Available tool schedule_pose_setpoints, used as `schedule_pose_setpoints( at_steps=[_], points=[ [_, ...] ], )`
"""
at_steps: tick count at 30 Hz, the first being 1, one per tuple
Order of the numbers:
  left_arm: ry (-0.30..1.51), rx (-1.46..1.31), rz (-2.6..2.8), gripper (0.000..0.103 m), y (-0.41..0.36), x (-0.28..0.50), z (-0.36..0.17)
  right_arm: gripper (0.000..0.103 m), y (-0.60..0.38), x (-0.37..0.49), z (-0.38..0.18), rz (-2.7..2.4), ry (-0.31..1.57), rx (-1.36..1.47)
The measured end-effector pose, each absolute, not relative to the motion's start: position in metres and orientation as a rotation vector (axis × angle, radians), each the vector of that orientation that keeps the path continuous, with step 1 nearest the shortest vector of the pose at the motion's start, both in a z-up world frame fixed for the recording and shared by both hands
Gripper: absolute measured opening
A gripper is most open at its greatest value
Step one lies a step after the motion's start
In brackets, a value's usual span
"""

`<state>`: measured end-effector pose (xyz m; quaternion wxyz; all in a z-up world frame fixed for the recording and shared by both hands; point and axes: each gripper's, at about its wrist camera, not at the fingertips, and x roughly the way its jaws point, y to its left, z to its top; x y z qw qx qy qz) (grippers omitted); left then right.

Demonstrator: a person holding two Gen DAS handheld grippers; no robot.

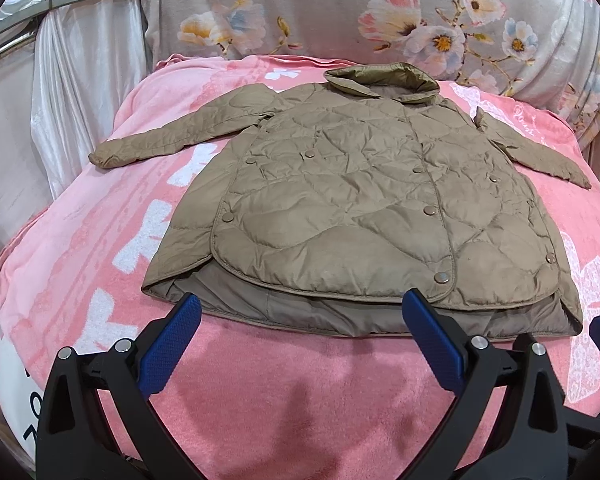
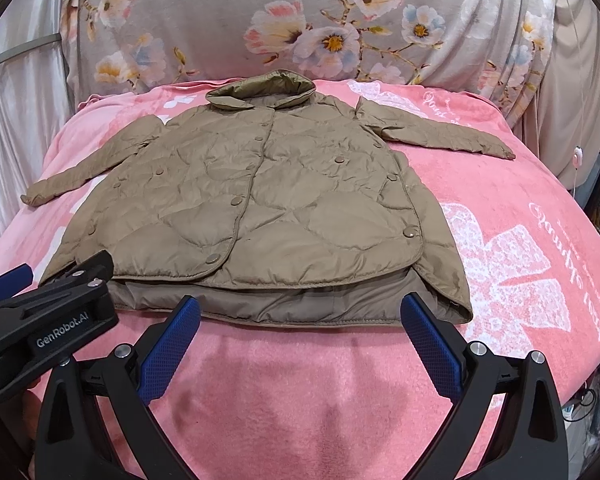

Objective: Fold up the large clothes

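Note:
A tan quilted jacket [image 1: 352,200] [image 2: 260,208] lies flat and front up on a pink blanket [image 1: 280,392] [image 2: 300,392], collar at the far end, both sleeves spread out to the sides, snaps fastened. My left gripper [image 1: 302,312] is open, its blue pads just short of the jacket's near hem, with nothing between them. My right gripper [image 2: 300,314] is open too, hovering at the near hem toward its right half. In the right wrist view the left gripper's black body [image 2: 44,320] sits at the hem's left corner.
A grey floral cushion [image 1: 380,20] [image 2: 300,20] stands behind the blanket. White satin drapery [image 1: 60,100] hangs on the left. A white cord with a small switch [image 2: 577,156] hangs at the far right. The blanket drops off at both sides.

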<state>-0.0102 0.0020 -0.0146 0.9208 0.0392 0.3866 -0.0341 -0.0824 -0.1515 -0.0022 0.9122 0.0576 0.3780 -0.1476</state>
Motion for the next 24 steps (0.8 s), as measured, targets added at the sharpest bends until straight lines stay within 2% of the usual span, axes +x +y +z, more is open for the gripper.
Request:
schedule_pose_setpoints(
  at_steps=[18,24],
  points=[
    [0.807,0.071,-0.052,0.098,0.008,0.002,-0.012,0.098,-0.164,-0.073,-0.001,-0.325,0.785,0.126],
    [0.808,0.044,-0.033,0.098,0.021,0.023,-0.013,0.098,-0.202,-0.059,-0.004,-0.352,0.783,0.169]
  ],
)
